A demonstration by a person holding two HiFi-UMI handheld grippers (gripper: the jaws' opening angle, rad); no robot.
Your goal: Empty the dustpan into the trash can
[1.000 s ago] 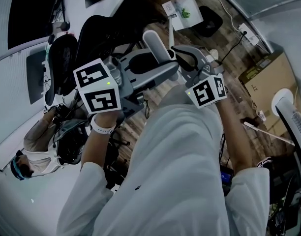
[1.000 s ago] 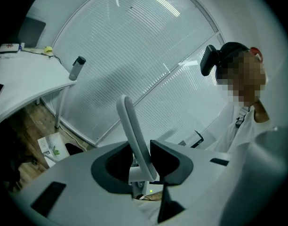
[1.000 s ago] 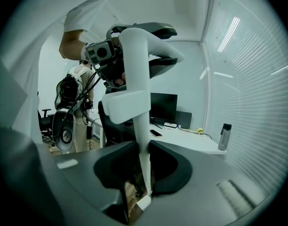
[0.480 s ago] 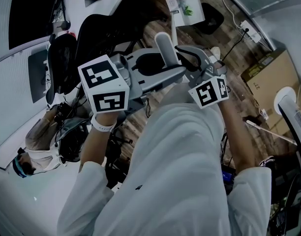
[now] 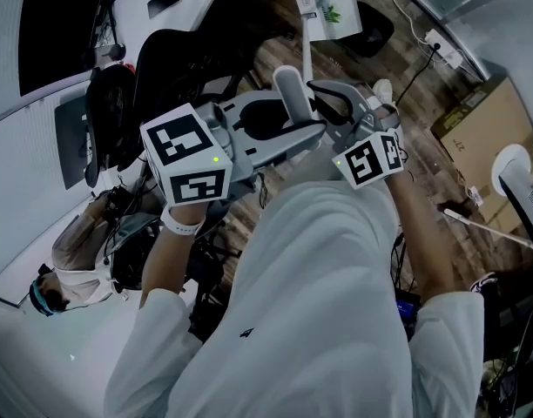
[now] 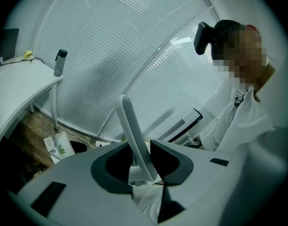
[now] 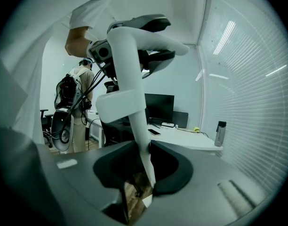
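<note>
Both grippers were on the dustpan handle (image 5: 288,90), which I held in front of my chest, well above the wood-plank floor (image 5: 423,177).

- Left gripper (image 6: 143,160): jaws closed on the white shaft. In its view the shaft rose up and to the left, with a small white collar just below the pads.
- Right gripper (image 7: 145,166): jaws clamped on the narrow end of the same handle. A wider white collar (image 7: 120,102) sat higher up the handle.
- Marker cubes: the left cube (image 5: 186,159) and right cube (image 5: 368,159) flanked the handle.

From the handle a thin white pole (image 5: 307,50) ran toward the far floor. It ended at a flat white item with green print (image 5: 329,9), and a dark rounded item (image 5: 375,31) lay just to the right of that. I could not tell which, if either, was the pan or the can.

Room notes:
- Pale slatted blinds (image 6: 111,41) covered the far wall.
- A white bench (image 6: 17,88) stood to the left, with a bottle (image 6: 60,62) upright at its corner.
- A dark monitor (image 7: 158,105) stood on the bench.
- A black office chair (image 5: 175,68) stood far left.
- A cardboard box (image 5: 480,116) sat on the floor to the right.
- A power strip (image 5: 445,46) with its cable lay far right.
- Another person (image 5: 70,259) stood on the left beside white partitions.
</note>
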